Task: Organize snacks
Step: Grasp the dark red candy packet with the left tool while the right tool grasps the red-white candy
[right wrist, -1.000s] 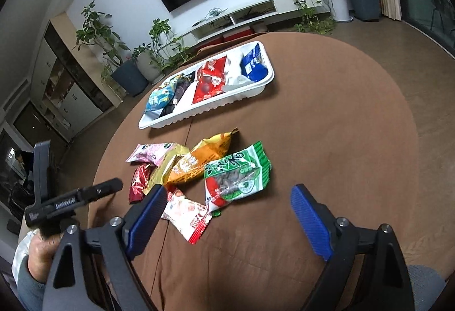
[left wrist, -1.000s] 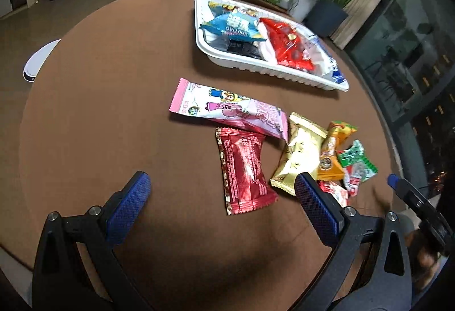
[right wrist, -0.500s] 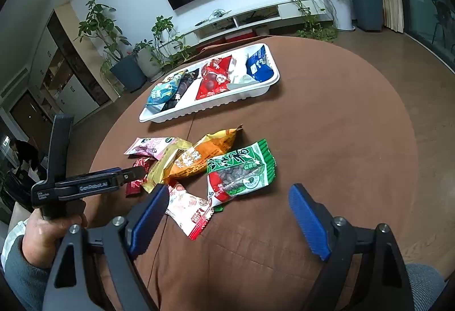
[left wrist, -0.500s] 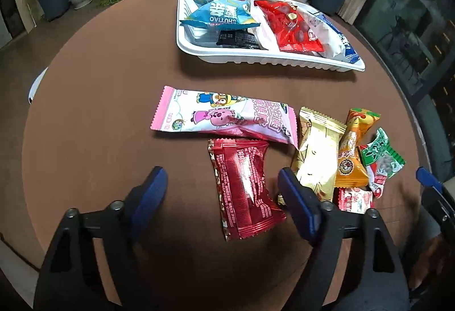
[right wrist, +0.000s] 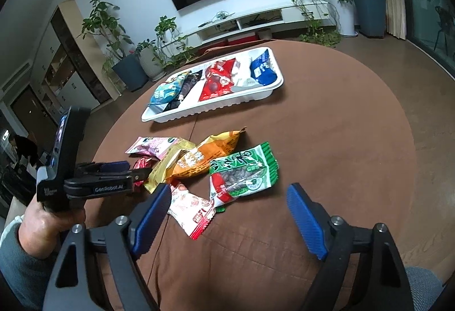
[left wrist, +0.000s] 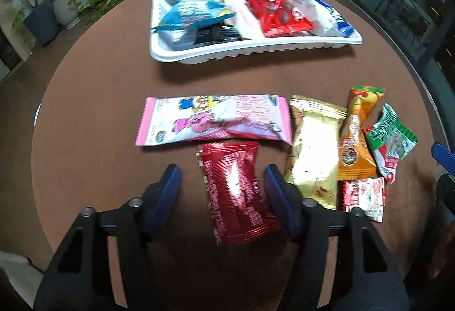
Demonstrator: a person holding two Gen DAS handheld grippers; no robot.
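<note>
Foil red packet (left wrist: 239,191) sits between part-open left gripper (left wrist: 221,183) fingers, ungripped: light, crinkly, slippery; pinch mid-body. Right gripper (right wrist: 227,208), 3 o'clock, wide open, empty.

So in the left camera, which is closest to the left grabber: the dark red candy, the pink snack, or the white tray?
1. The dark red candy: nearest, lying between the open fingers of the left gripper.
2. The pink snack: just past the candy, lying crosswise.
3. The white tray: farthest, at the back of the table.
</note>
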